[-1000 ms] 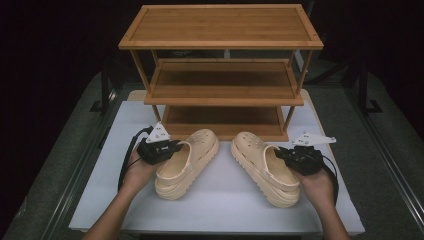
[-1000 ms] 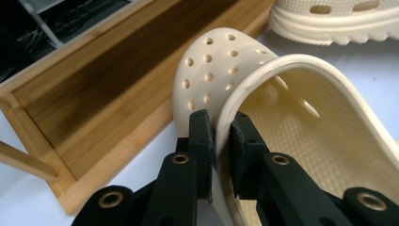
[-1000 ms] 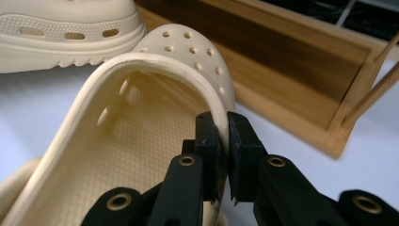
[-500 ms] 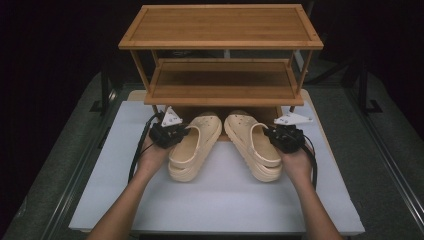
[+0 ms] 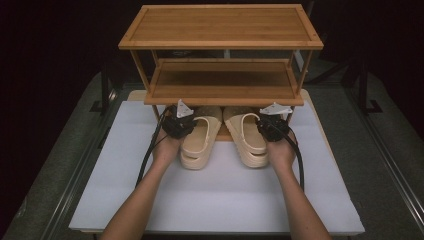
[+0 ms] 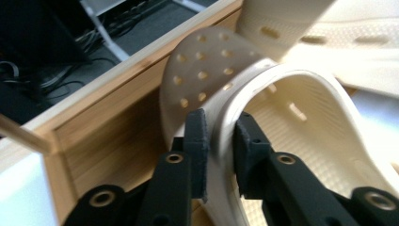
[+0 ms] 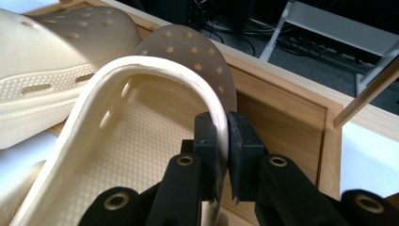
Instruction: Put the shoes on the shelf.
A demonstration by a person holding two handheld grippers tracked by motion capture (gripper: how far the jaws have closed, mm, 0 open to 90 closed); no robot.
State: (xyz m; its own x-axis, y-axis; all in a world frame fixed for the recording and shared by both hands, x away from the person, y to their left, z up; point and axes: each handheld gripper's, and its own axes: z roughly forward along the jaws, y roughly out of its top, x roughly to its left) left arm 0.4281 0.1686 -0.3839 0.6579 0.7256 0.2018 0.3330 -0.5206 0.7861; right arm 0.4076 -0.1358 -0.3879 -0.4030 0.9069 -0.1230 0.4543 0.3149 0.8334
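Pushing both clogs under the rack (image 5: 222, 95): left gripper (image 6: 221, 141) (jaws just easing) pinches left clog (image 6: 263, 108), right gripper (image 7: 223, 141) pinches right clog (image 7: 141, 117); toes could jam against the shelf edge.

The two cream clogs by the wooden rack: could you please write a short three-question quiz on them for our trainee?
1. True or false: the left gripper clamps the left clog by its side rim.
2. Where do the toes of the right clog sit? A) on the top shelf B) under the middle shelf, at the bottom of the rack C) off the white table
3. What does the right gripper pinch?

Key: 1 true; 2 B; 3 the right clog's rim.
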